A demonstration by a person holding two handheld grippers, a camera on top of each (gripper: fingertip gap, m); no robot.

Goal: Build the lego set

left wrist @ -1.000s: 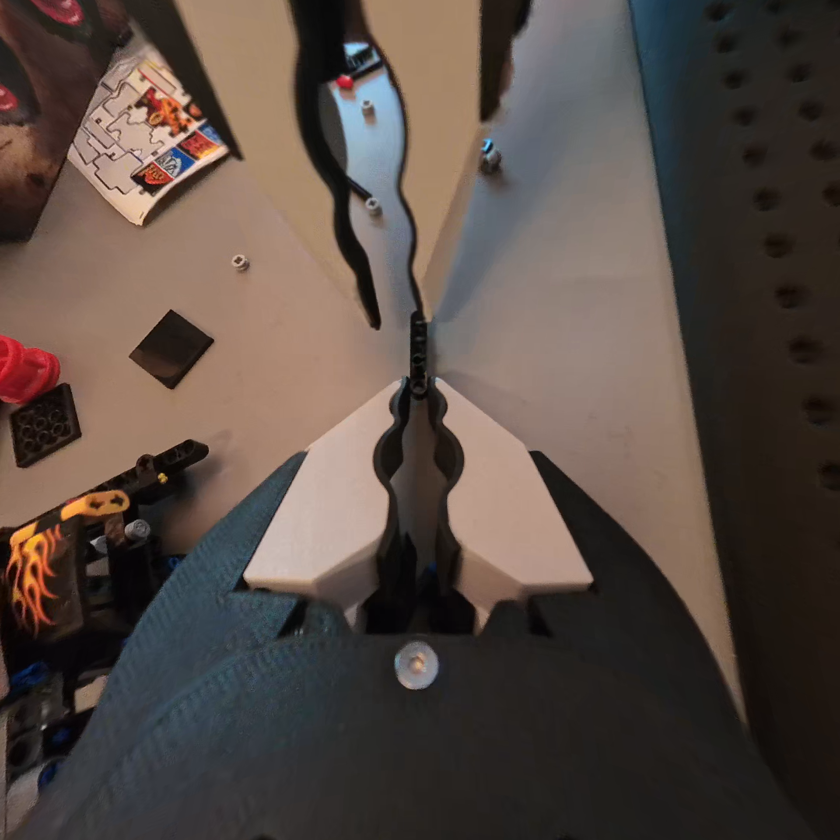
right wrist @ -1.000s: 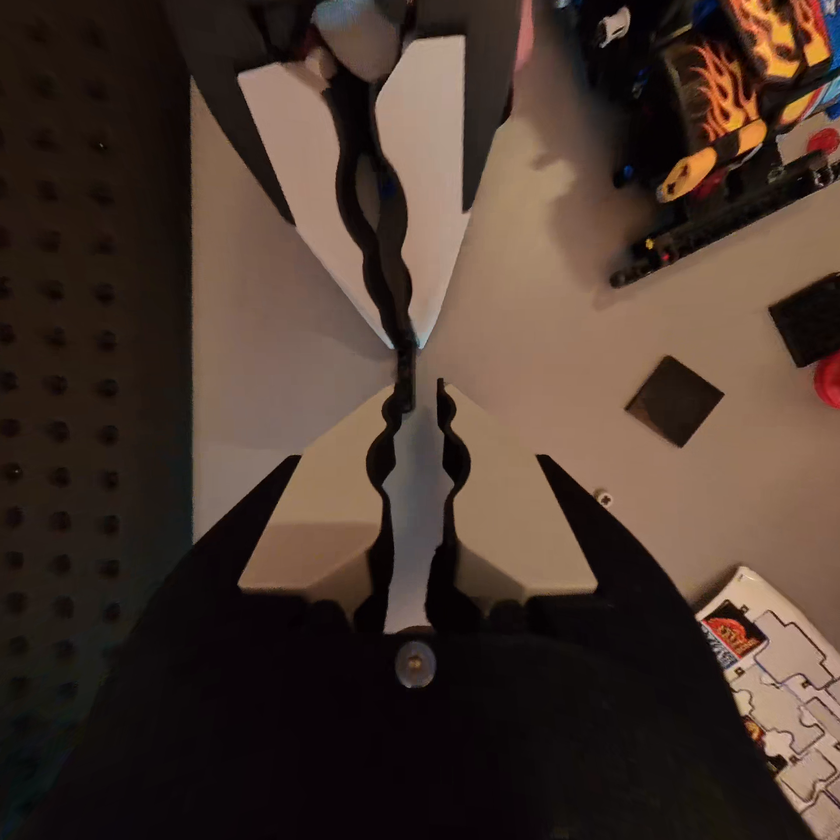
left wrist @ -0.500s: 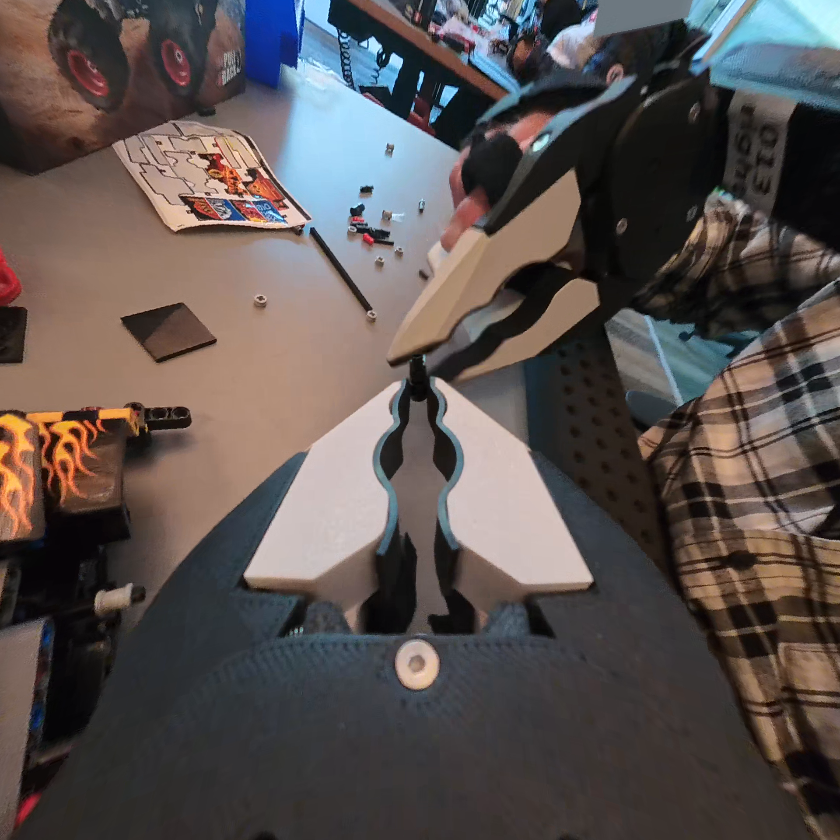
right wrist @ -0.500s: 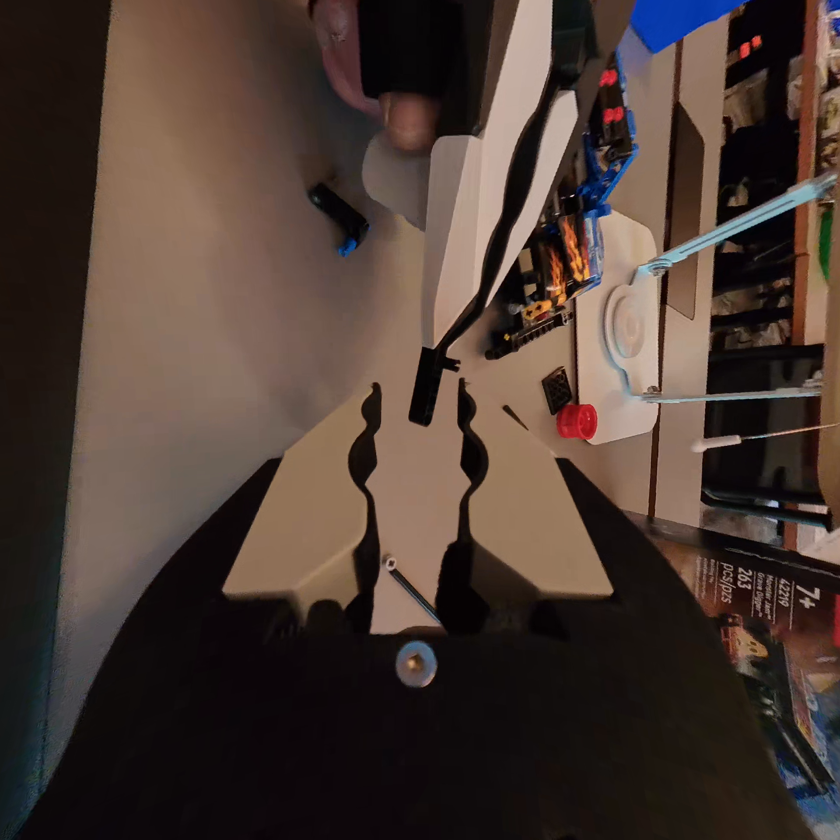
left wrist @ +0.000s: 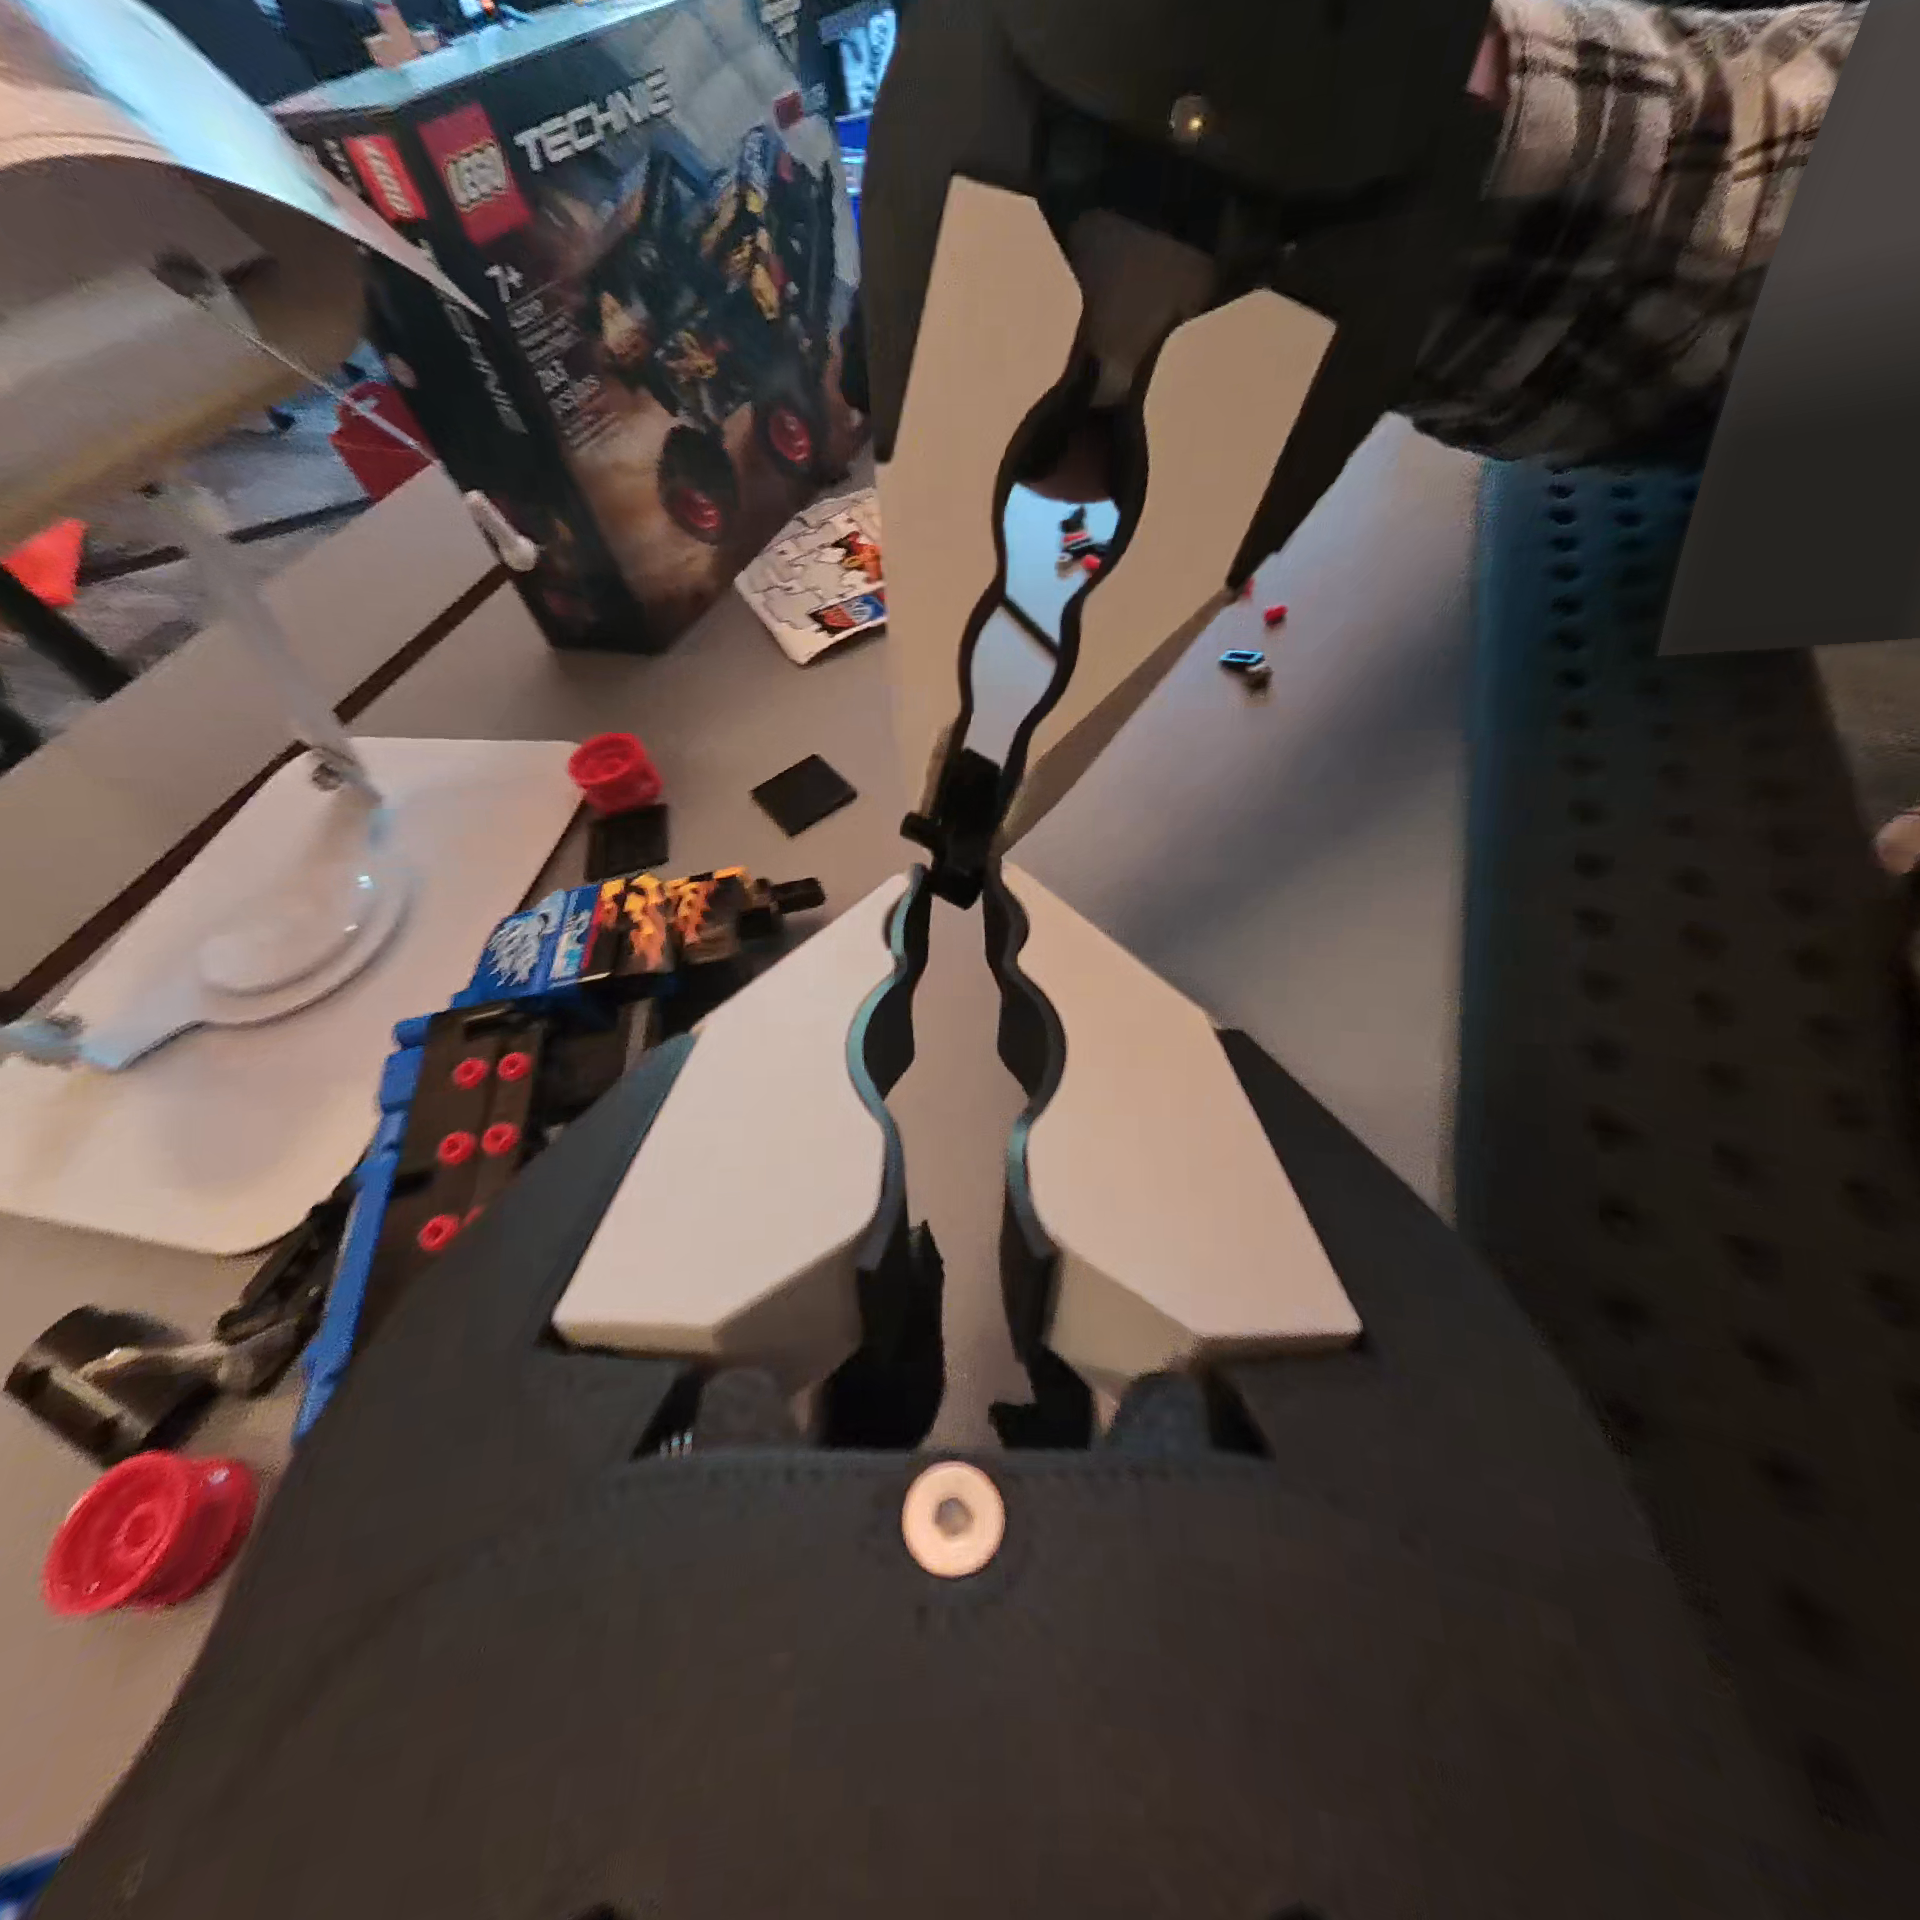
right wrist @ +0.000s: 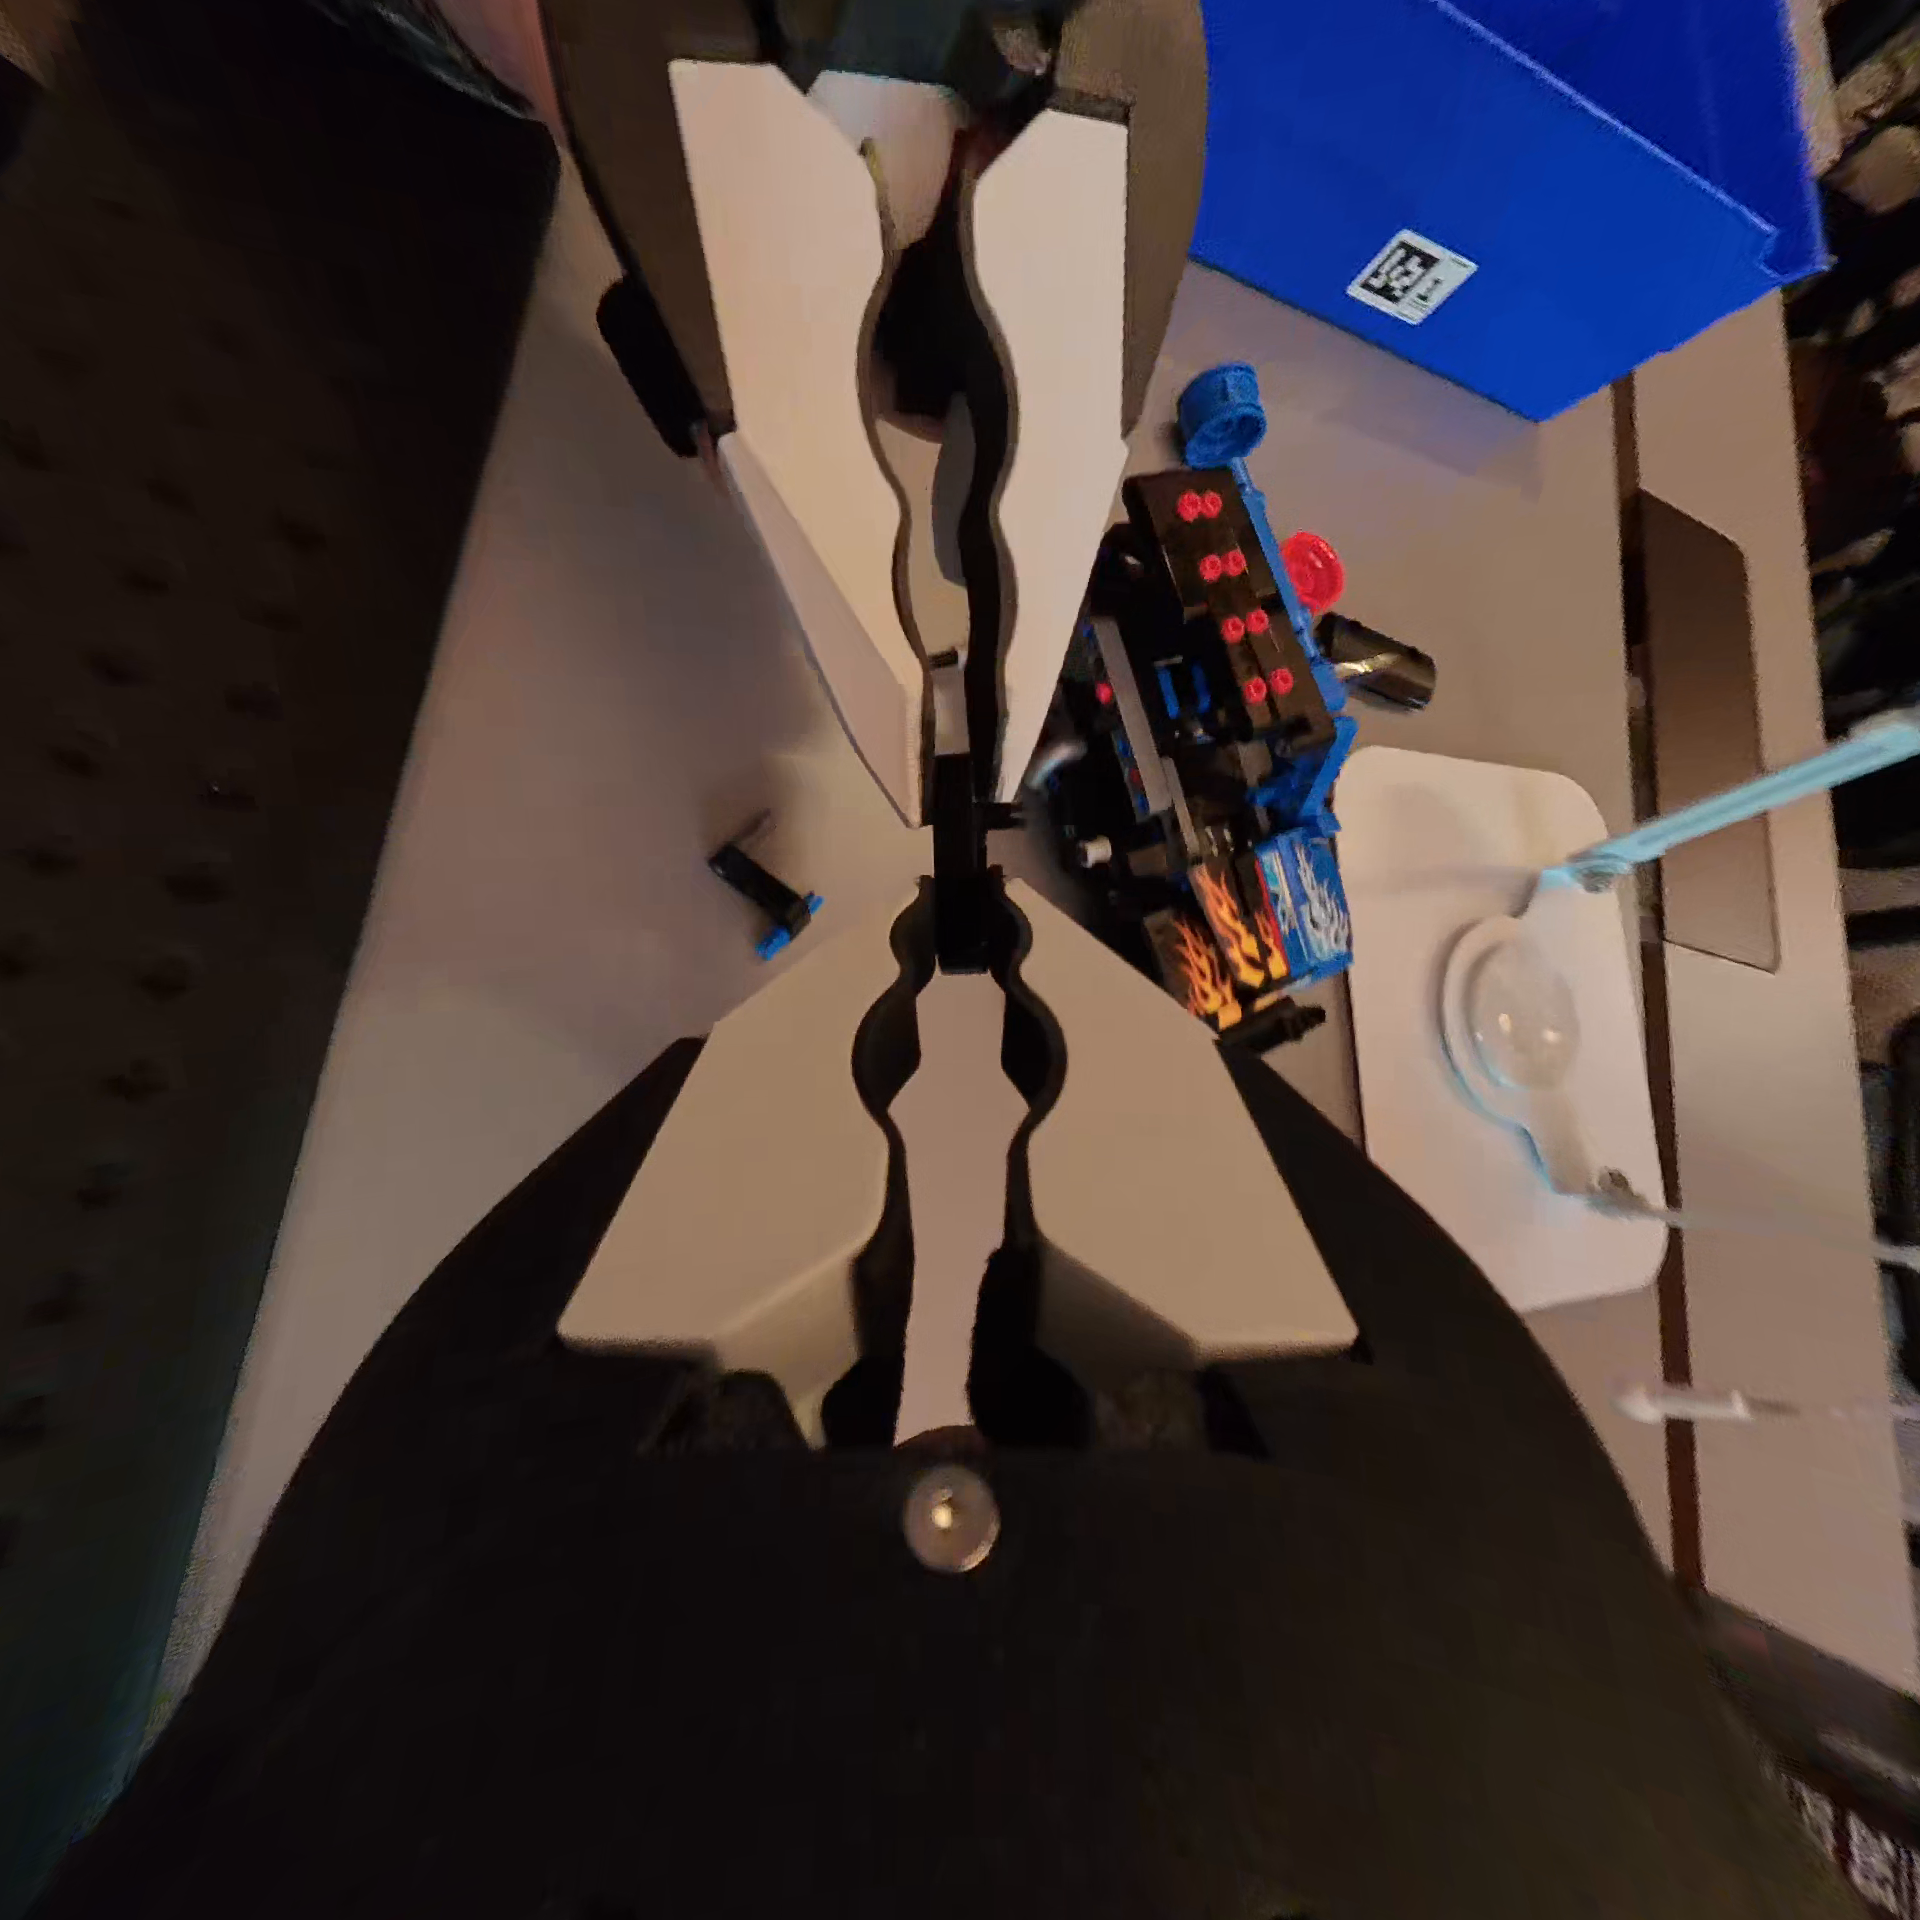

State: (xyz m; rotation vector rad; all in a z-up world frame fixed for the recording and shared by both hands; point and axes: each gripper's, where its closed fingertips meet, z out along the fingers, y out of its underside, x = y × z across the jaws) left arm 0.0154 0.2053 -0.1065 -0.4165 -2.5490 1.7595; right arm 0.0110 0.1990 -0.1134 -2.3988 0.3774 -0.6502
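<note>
- The left gripper [left wrist: 951, 899] is narrowed to a pinch on one end of a small black lego piece [left wrist: 958, 826], held in the air above the desk [left wrist: 1226, 831].
- The right gripper [left wrist: 971, 764] faces it tip to tip and is clamped on the other end of that black lego piece, so the piece bridges both tips; a side peg sticks out of it.
- In the right wrist view the same black lego piece [right wrist: 961, 883] sits between the right gripper [right wrist: 961, 925] and the left gripper [right wrist: 956, 790].
- The partly built truck [right wrist: 1216, 748], black and blue with flame stickers, lies on the desk just beside the black lego piece.
- A red wheel hub [left wrist: 615, 771] and a black square tile [left wrist: 803, 794] lie near the truck.
- The set's box [left wrist: 623, 343] stands beyond the truck; a blue bin [right wrist: 1496, 177] is also past it.
- A short black pin with a blue end [right wrist: 764, 894] lies on the other side of the grippers from the truck.
</note>
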